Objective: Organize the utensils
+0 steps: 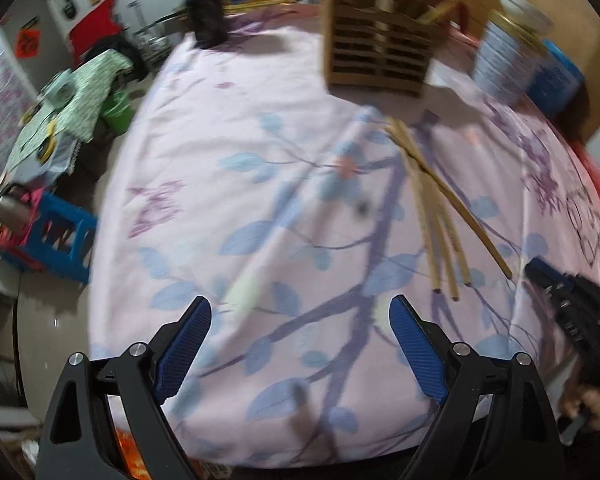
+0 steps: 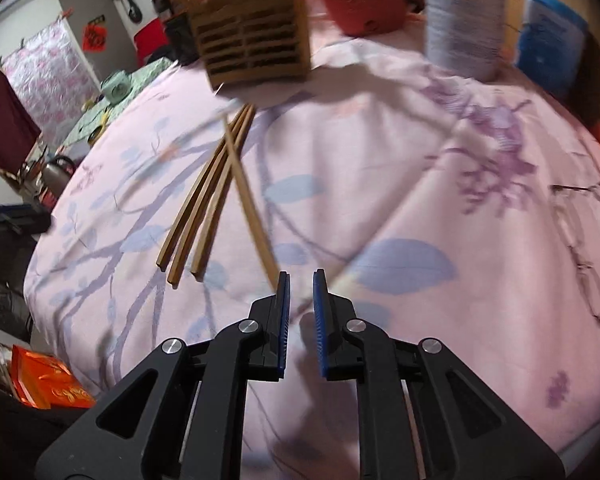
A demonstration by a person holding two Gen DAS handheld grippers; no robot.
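Pick-up step. Left gripper (image 1: 300, 316) jaws spread, empty. Right gripper (image 2: 301, 280) jaws nearly together with nothing pinched; the crossed chopstick (image 2: 248, 196) ends beside its left jaw. Next we must straddle it, then carry it to the wooden holder (image 2: 252, 44) ahead on the bench (image 2: 440, 208).

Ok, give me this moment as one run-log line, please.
chopsticks: four, loose on cloth | holder: behind them | left tool: open, empty | right tool: narrow gap, empty, beside one chopstick's near end
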